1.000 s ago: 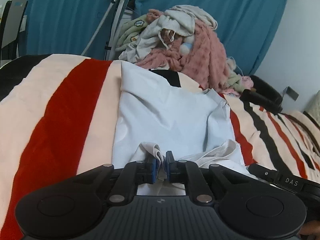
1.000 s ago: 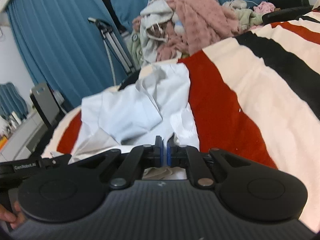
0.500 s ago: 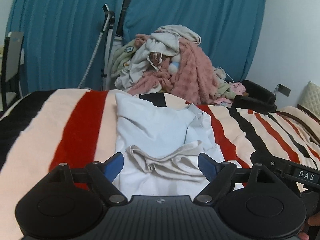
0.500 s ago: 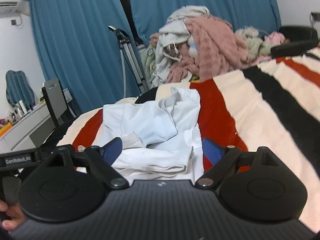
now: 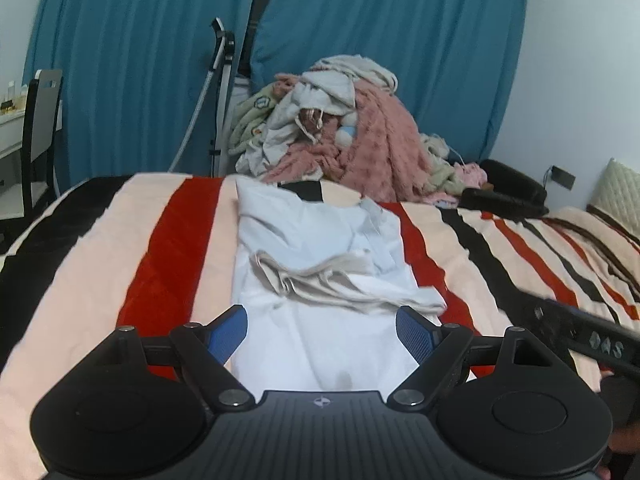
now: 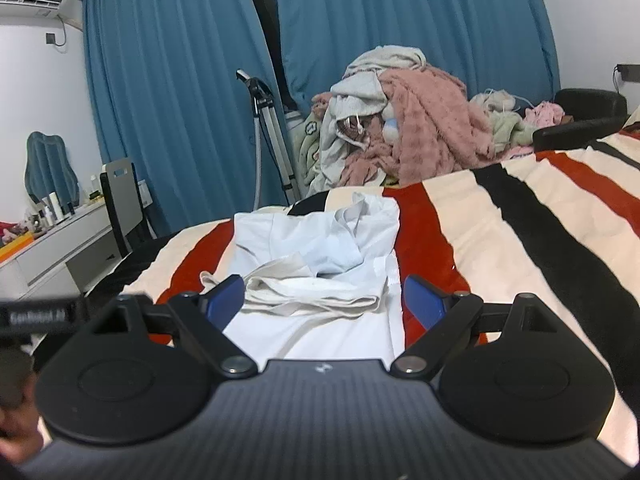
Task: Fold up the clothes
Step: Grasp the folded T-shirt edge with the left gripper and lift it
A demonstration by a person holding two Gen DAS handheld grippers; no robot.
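A pale blue-white garment [image 5: 320, 240] lies partly folded on the striped blanket [image 5: 168, 248], with its off-white hem [image 5: 320, 276] laid in a crumpled band across the middle. It also shows in the right wrist view [image 6: 320, 248]. My left gripper [image 5: 322, 334] is open and empty, raised above the garment's near end. My right gripper [image 6: 324, 300] is open and empty, raised above the same near end. The right gripper's body [image 5: 580, 336] shows at the right of the left wrist view.
A heap of unfolded clothes with a pink fleece [image 5: 360, 140] sits at the far end of the bed. A metal stand [image 5: 220, 92] and blue curtains are behind it. A chair [image 5: 40, 128] and desk stand at the left. A black cushion [image 5: 508, 196] lies at the right.
Both grippers were shut on the garment's hem a second ago. They let it go over the garment, opened wide, and have drawn back and upward.
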